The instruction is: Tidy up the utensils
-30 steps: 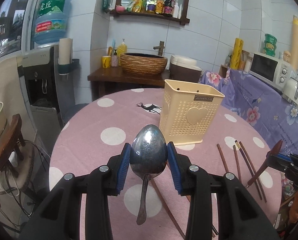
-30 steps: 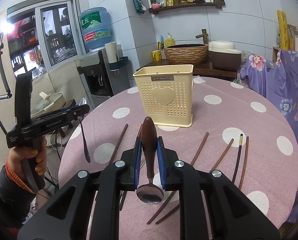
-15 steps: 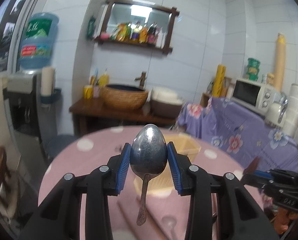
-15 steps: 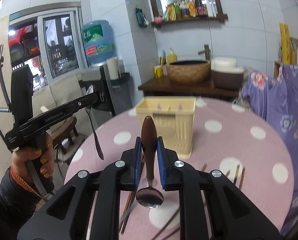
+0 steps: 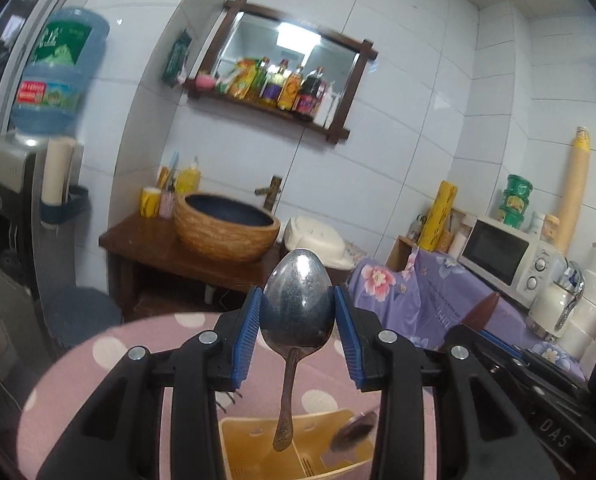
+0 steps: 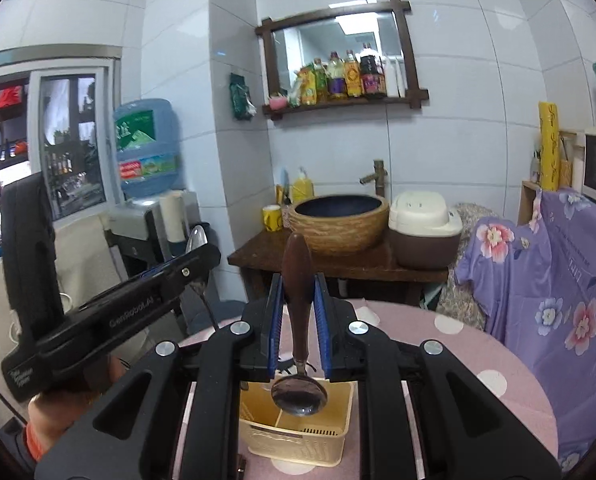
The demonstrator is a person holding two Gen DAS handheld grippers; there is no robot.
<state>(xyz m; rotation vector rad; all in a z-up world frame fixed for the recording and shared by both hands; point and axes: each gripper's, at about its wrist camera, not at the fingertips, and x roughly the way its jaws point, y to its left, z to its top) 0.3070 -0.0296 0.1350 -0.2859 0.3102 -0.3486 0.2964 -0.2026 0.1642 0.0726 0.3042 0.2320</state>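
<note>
— Where the pink dotted table (image 6: pixel 478 364) meets the tiled wall's sink counter (image 6: pixel 338 260), what's held?
— Left gripper (image 5: pixel 297 330) clamps a metal spoon (image 5: pixel 296 300); right gripper (image 6: pixel 295 324) a wooden-handled spoon (image 6: pixel 296 280), above the near cream caddy (image 6: pixel 298 440).

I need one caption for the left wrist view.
Left tongs hold a metal spoon by its bowl above the beige utensil basket.

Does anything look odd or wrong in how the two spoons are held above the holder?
One thing: the left gripper clamps the metal spoon by its bowl, handle hanging down. The right gripper holds the wooden-handled spoon by its handle, bowl down. So they hang opposite ways over the holder. Nothing looks spilled or broken.
</note>
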